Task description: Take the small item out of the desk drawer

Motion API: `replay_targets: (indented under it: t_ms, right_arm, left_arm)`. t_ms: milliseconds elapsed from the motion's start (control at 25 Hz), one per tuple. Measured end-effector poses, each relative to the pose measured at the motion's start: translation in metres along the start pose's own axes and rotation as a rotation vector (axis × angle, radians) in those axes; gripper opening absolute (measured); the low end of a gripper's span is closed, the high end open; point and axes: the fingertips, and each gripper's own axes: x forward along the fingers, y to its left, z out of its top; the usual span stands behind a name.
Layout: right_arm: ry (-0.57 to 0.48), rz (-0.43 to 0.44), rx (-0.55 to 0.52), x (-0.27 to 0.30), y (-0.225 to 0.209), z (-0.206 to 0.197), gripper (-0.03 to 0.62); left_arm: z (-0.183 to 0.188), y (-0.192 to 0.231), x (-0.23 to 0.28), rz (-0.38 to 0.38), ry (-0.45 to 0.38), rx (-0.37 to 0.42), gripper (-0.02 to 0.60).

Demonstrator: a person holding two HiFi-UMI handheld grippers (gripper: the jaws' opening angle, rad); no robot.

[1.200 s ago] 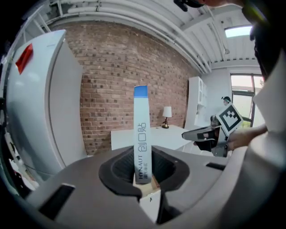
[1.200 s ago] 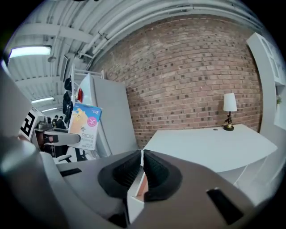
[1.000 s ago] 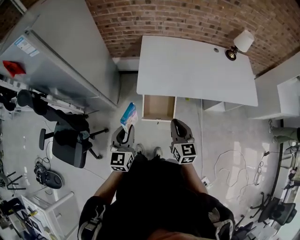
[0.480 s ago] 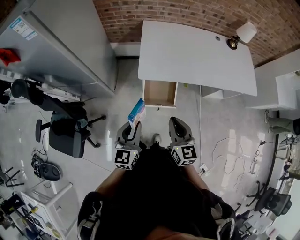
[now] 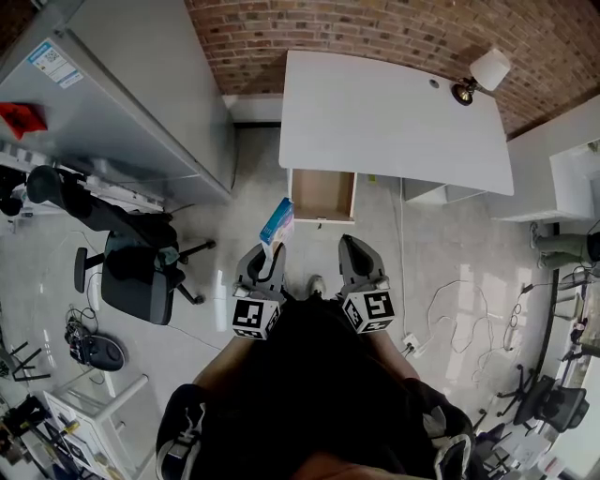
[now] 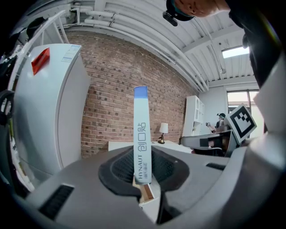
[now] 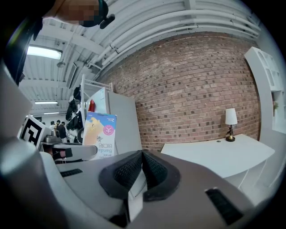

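My left gripper (image 5: pixel 271 251) is shut on a small blue and white box (image 5: pixel 277 221), which it holds upright in the air in front of the person's body. In the left gripper view the box (image 6: pixel 140 134) stands edge-on between the pads, rising above them. The desk drawer (image 5: pixel 322 195) hangs open under the white desk (image 5: pixel 394 122), and its wooden bottom looks bare. My right gripper (image 5: pixel 352 247) is beside the left one, shut with nothing between its pads (image 7: pixel 149 169). The right gripper view shows the box (image 7: pixel 101 135) to its left.
A desk lamp (image 5: pixel 478 80) stands on the desk's far right corner. A tall grey cabinet (image 5: pixel 122 94) is at the left, with a black office chair (image 5: pixel 131 281) in front of it. Cables (image 5: pixel 469 328) lie on the floor to the right. A brick wall (image 5: pixel 375 28) backs the desk.
The left gripper with the box has shifted a little to the right, nearer the right gripper. The desk and open drawer now sit slightly farther from both grippers.
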Motion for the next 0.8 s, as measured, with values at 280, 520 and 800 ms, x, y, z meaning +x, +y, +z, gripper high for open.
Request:
replay_targets:
  t_ms: [280,520,800]
  right_arm:
    - [-0.004,0.01,-0.015,-0.0018,0.0021,0.0012,0.026]
    - [-0.008,0.017,-0.026,-0.0013,0.0054,0.0016,0.026]
    - [-0.007,0.02,-0.031,-0.0068,0.0054,-0.0002,0.026]
  left_arm:
    - [0.002,-0.0034,-0.0002,0.002,-0.008,-0.005,0.071]
    - [0.0002,-0.0004,-0.0016,0.011,-0.01,-0.012,0.071]
    - [-0.004,0.002,-0.0025,0.029,-0.01,-0.033,0.071]
